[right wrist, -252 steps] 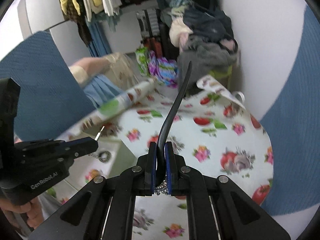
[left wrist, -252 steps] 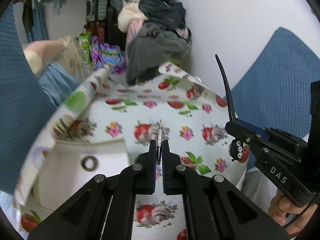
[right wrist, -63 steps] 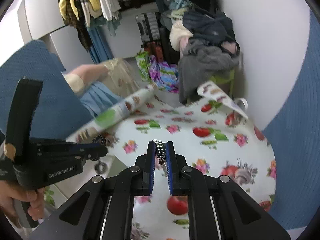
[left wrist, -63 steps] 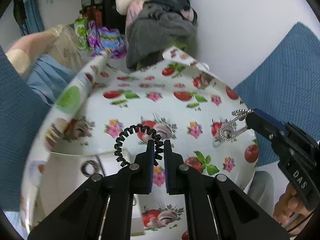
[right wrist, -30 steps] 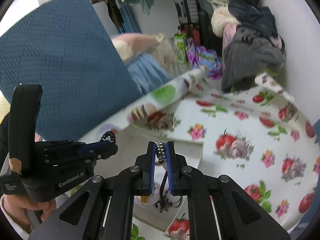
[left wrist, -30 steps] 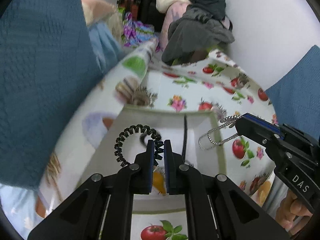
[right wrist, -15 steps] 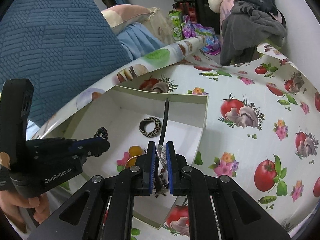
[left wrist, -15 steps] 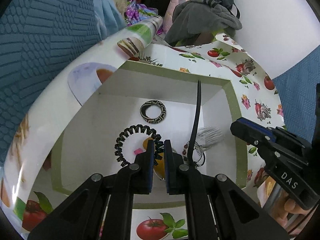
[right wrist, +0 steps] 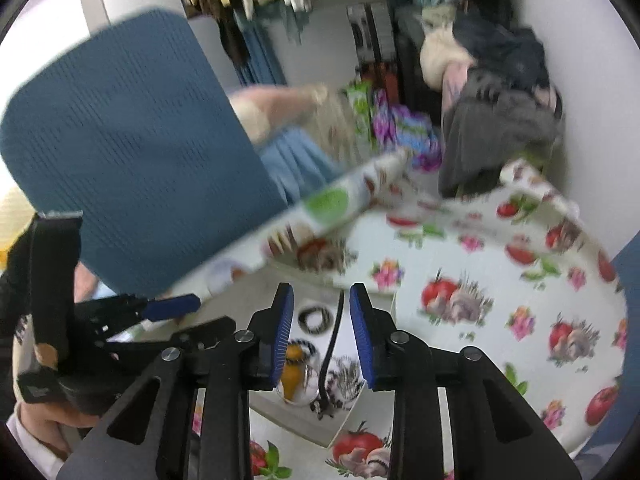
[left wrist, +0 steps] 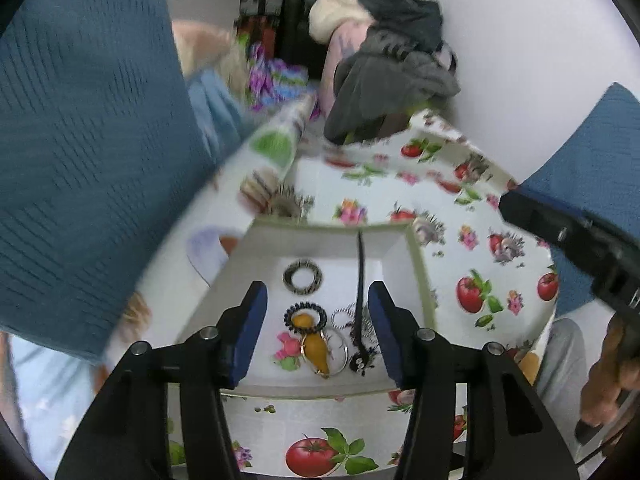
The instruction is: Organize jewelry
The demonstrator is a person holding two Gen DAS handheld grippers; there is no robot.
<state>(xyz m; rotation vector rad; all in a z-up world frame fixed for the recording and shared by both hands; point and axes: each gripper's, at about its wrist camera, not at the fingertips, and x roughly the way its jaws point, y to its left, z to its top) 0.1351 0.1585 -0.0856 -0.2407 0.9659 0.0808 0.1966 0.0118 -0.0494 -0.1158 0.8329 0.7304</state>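
A white box (left wrist: 416, 256) with a green rim sits on the printed tablecloth. Inside lie a patterned ring bangle (left wrist: 302, 277), a black coil hair tie (left wrist: 306, 314) around a yellow pendant (left wrist: 314, 344), a silver chain (left wrist: 344, 316), a hoop, and a black band (left wrist: 360, 276). My left gripper (left wrist: 316, 300) is open and empty above the box. My right gripper (right wrist: 320, 304) is open and empty above the same box (right wrist: 360, 400); the bangle (right wrist: 316, 319) and black band (right wrist: 334, 340) show between its fingers.
The tablecloth (left wrist: 472, 264) carries tomato and flower prints and curls up at the far edge. Blue cushions (left wrist: 88, 120) stand left and right. A clothes pile (left wrist: 392, 68) sits behind the table by the white wall. The right gripper's body (left wrist: 580, 248) shows at right.
Both grippers have opened. The coil hair tie left my left gripper and the silver chain left my right; both now lie in the box. Both grippers have lifted up.
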